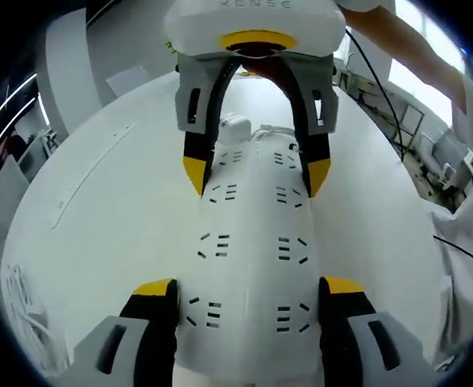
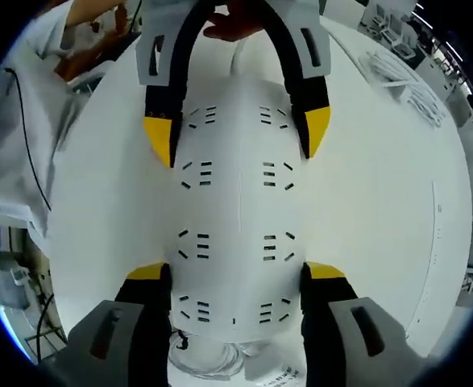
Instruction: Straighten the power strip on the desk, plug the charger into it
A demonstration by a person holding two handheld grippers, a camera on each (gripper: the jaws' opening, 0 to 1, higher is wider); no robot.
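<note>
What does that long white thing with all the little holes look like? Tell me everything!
The long white plastic power strip lies flat on the white desk. It has two rows of sockets, each a cluster of small dark slots, and nothing is plugged into the sockets in view. Both grippers straddle it from opposite ends, the left gripper and the right gripper, yellow-tipped jaws against its long sides. A white charger sits beyond one end.

Both views close above power strip [image 1: 252, 242], facing each other from opposite ends.

Bright even light, window glare at edges, strong fisheye warp, sharp ctr
</note>
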